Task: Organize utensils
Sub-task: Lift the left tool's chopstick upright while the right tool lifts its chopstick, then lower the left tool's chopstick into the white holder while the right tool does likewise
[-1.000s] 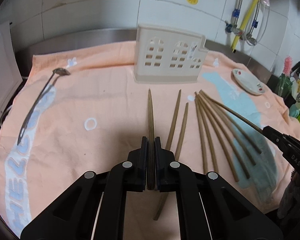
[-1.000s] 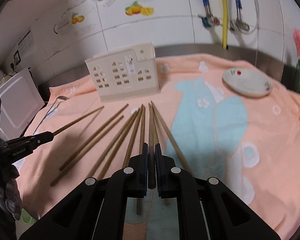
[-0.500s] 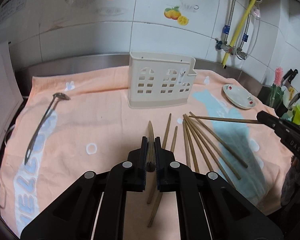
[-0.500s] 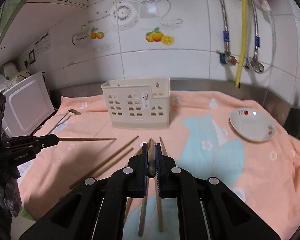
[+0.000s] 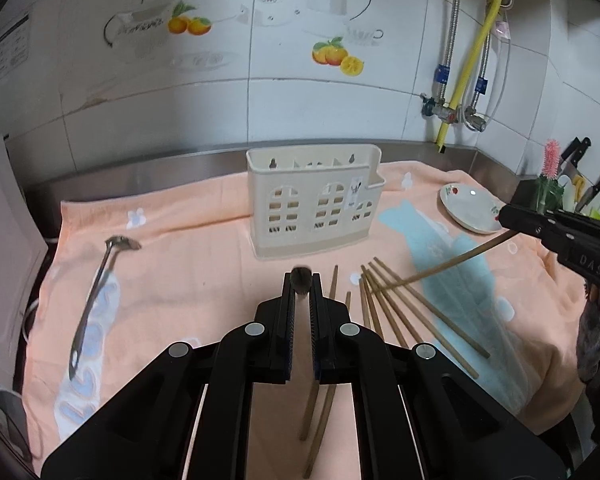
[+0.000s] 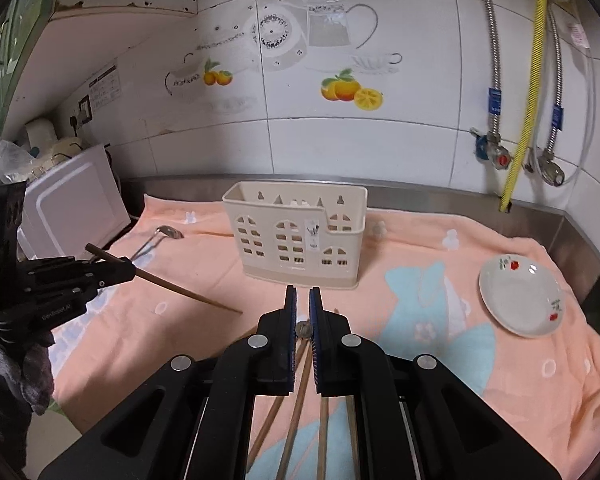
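Left wrist view: the left gripper (image 5: 301, 285) is clamped on one chopstick (image 5: 301, 278). We look right down its length, so only its round end shows. Its long axis points away from the camera, toward the cream utensil holder (image 5: 314, 208). The holder stands on the orange towel (image 5: 188, 256), behind the gripper. No chopstick shows inside the holder, so I think the sorting is just starting. In front of the holder, a bunch of loose chopsticks (image 5: 400, 312) still lies flat on the towel, fanned out with the far ends close together. A ladle (image 5: 100, 284) lies on the towel, well to the left of the holder, with its bowl end nearest the wall. To the right of the holder, the right gripper (image 5: 512, 220) pinches a chopstick (image 5: 452, 262) that slants down toward the bunch.

Right wrist view: the right gripper (image 6: 303, 300) is clamped on its chopstick (image 6: 303, 328), seen end-on between the pads, pointing toward the holder (image 6: 296, 236). Left of the holder, the left gripper (image 6: 120, 270) holds its chopstick (image 6: 180, 290) clear of the towel (image 6: 420, 240), thin tip slanting down to the right. A small plate (image 6: 520, 296) sits to the right of the holder. More chopsticks (image 6: 296, 400) lie below the gripper. Both held sticks, the loose ones and the ladle are left to put away.
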